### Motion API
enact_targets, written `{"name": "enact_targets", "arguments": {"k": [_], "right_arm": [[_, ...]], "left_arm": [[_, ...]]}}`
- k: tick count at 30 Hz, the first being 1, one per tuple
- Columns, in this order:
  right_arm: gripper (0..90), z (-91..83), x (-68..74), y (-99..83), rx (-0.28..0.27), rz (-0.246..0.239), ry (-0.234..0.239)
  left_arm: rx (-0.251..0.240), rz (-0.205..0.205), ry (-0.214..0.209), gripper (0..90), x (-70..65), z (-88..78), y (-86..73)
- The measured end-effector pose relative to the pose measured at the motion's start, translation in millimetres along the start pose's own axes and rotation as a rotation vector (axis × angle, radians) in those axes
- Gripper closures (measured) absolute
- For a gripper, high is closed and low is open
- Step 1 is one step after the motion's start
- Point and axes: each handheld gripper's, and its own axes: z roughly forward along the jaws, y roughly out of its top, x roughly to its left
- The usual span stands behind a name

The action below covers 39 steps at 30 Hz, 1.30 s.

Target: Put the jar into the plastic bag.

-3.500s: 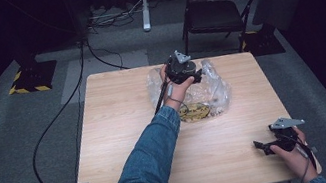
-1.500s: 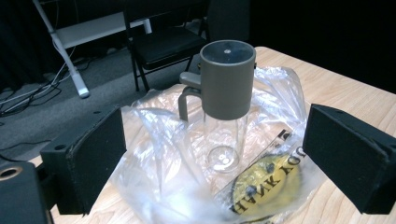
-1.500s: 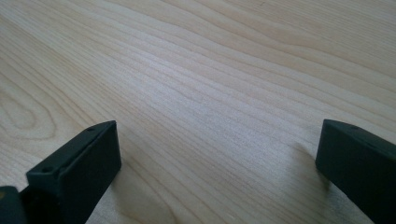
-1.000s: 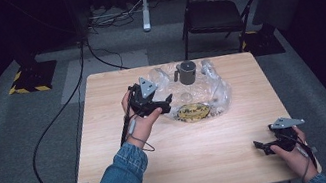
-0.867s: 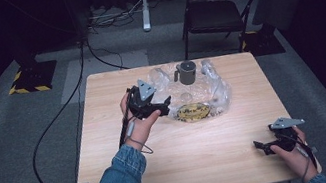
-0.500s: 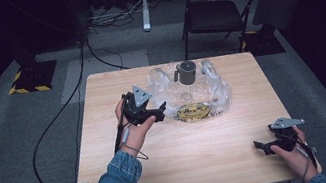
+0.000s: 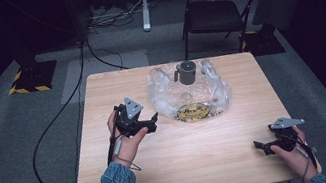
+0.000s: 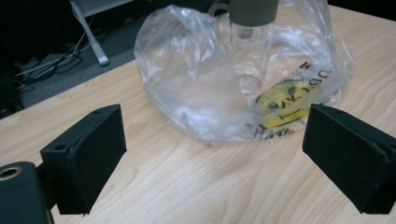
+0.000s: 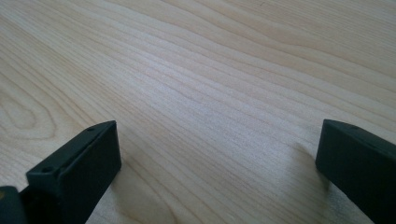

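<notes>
Hovering beside the clear plastic bag point(image 7: 189, 96) on the counter point(image 7: 188, 158), the left gripper point(image 7: 151, 122) and right gripper point(image 7: 260, 146) both had jaws spread, grasping nothing.

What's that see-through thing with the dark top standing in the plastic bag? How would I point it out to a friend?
Start at the wooden table and find the crumpled clear plastic bag toward its far edge. Standing upright in the bag's far part is a clear bottle with a dark grey cap and a side handle. The yellow printed packet nearer the person lies flat; the bottle alone stands tall.
</notes>
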Motion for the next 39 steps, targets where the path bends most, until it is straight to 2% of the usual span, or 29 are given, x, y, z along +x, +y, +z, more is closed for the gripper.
{"name": "enact_targets", "arguments": {"k": [20, 33, 39], "right_arm": [[0.2, 0.0, 0.0, 0.0, 0.000, 0.000, 0.000], [0.2, 0.0, 0.0, 0.0, 0.000, 0.000, 0.000], [0.2, 0.0, 0.0, 0.0, 0.000, 0.000, 0.000]], "left_arm": [[0.082, -0.022, 0.035, 6.2, 7.3, -15.7, -41.1], [0.144, -0.038, 0.058, 6.2, 10.8, -18.1, -73.6], [0.192, -0.023, 0.068, 6.3, 9.1, -17.9, -89.1]]}}
